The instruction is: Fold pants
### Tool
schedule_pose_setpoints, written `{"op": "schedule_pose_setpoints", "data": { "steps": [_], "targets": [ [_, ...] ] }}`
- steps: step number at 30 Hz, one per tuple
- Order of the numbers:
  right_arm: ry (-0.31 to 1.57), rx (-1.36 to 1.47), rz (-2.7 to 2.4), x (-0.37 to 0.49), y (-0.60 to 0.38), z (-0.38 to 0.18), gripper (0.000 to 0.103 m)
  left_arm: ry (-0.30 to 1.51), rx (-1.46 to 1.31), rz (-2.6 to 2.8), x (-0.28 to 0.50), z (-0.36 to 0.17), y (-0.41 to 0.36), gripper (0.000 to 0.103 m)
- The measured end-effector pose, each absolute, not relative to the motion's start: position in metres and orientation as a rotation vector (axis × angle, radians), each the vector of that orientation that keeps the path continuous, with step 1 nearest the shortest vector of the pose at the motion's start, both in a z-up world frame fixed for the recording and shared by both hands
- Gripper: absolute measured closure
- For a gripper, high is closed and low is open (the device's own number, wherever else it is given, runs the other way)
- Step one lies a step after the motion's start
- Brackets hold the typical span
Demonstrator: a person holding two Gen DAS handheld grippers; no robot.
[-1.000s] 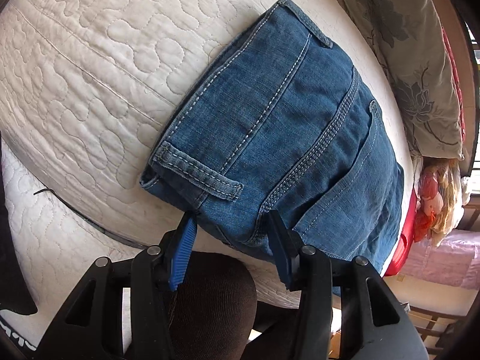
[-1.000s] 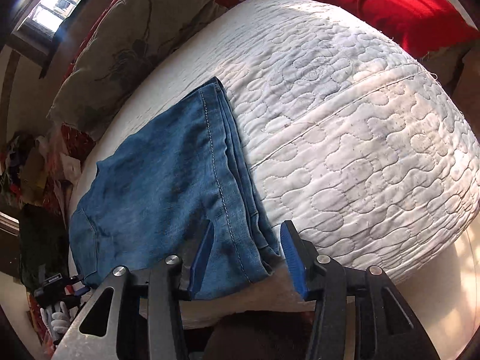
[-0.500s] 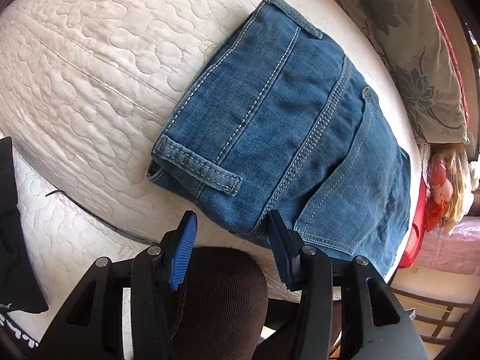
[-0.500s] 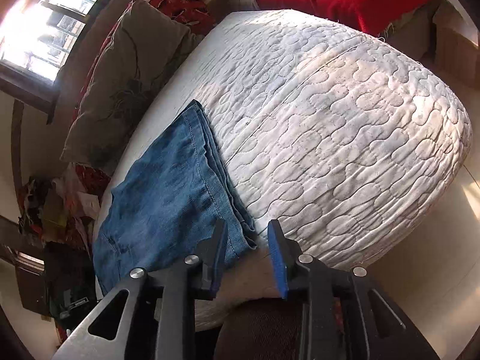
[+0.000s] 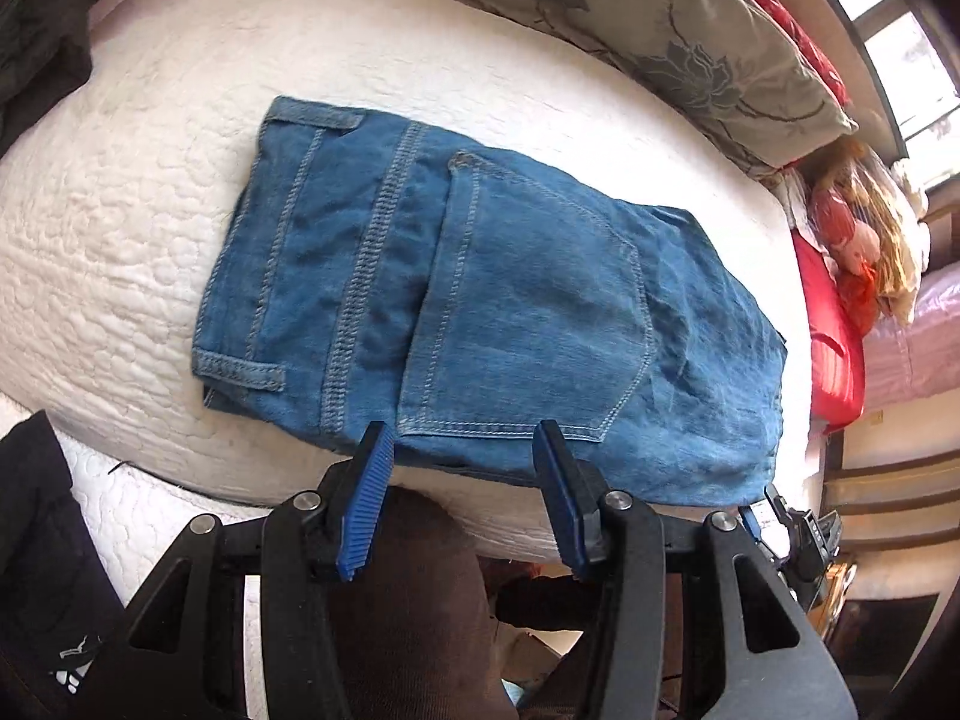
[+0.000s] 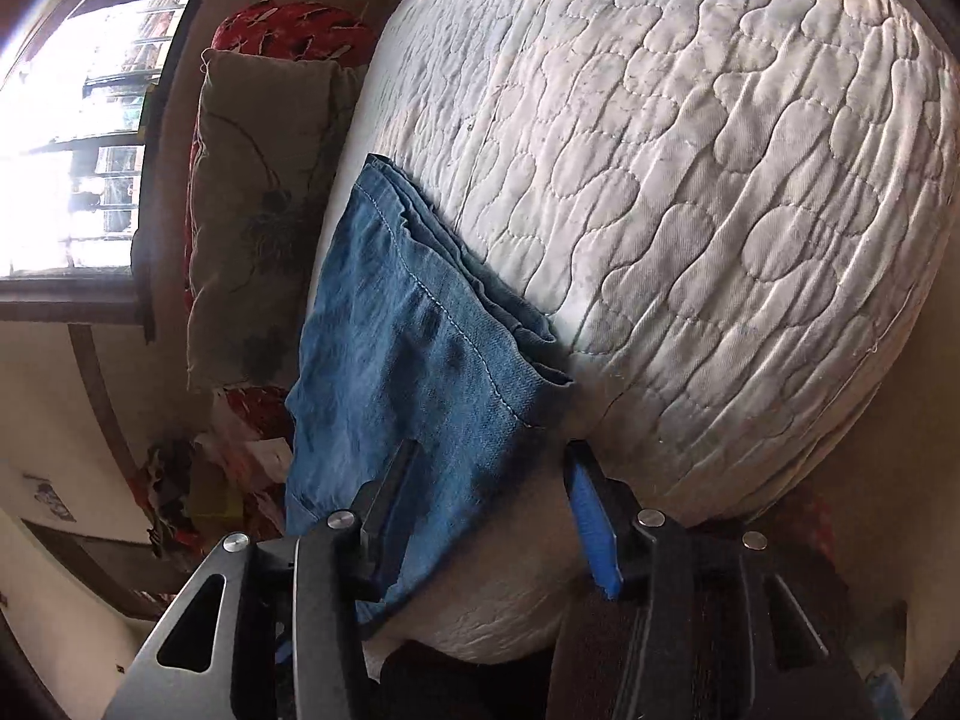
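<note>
While the folded pants [image 5: 480, 300] lie flat on the white quilted bed [image 5: 120, 252], back pocket and belt loops upward, the left tongs [image 5: 462, 450] hang over the near edge of the denim with their blue pads set partly apart — nothing is between them, and the cloth's edge lies just beyond the tips. From the right wrist view the other end of the pants [image 6: 408, 372] shows its stacked hems at the mattress edge, and the right tongs [image 6: 492, 468] straddle that corner: the jaws have just been opening, the left pad lies over the denim and the right pad stands off beside the hem against the quilt [image 6: 720, 210], so the cloth sits between them without being pinched. A grey flowered pillow [image 5: 690, 42] lies along the far side of the bed against red patterned bedding [image 5: 786, 12], and a red cushion [image 5: 834, 348] sits beyond the foot of the pants. Bright barred windows [image 6: 78, 150] stand behind the pillow, and dark clothing [image 5: 36, 30] is heaped at the bed's far left corner — a person's dark-clad knee [image 5: 408, 600] shows under the left tongs.
</note>
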State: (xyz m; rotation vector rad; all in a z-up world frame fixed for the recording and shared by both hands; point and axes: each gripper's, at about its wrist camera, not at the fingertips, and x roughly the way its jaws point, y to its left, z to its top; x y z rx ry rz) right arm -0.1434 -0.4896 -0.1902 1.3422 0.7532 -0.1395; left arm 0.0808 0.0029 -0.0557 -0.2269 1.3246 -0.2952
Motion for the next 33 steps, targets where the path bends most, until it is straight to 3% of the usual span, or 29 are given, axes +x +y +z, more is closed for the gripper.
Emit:
{"op": "schedule_pose_setpoints", "data": {
  "steps": [7, 15, 22, 33],
  "targets": [
    [0.597, 1.411, -0.029, -0.138, -0.481, -0.191, 0.046, 1.351, -0.014, -0.442, 0.102, -0.041, -0.109, 0.056],
    [0.554, 1.353, -0.076, -0.136, -0.473, -0.198, 0.048, 1.359, 0.313, -0.601, 0.129, -0.03, -0.264, 0.056],
    [0.485, 1.467, -0.068, -0.147, -0.477, -0.213, 0.048, 1.404, 0.586, -0.815, 0.143, -0.058, -0.404, 0.056],
    [0.52, 1.328, 0.046, -0.116, -0.475, -0.197, 0.0, 1.536, 0.893, -1.055, 0.145, -0.13, -0.508, 0.056]
  ]
}}
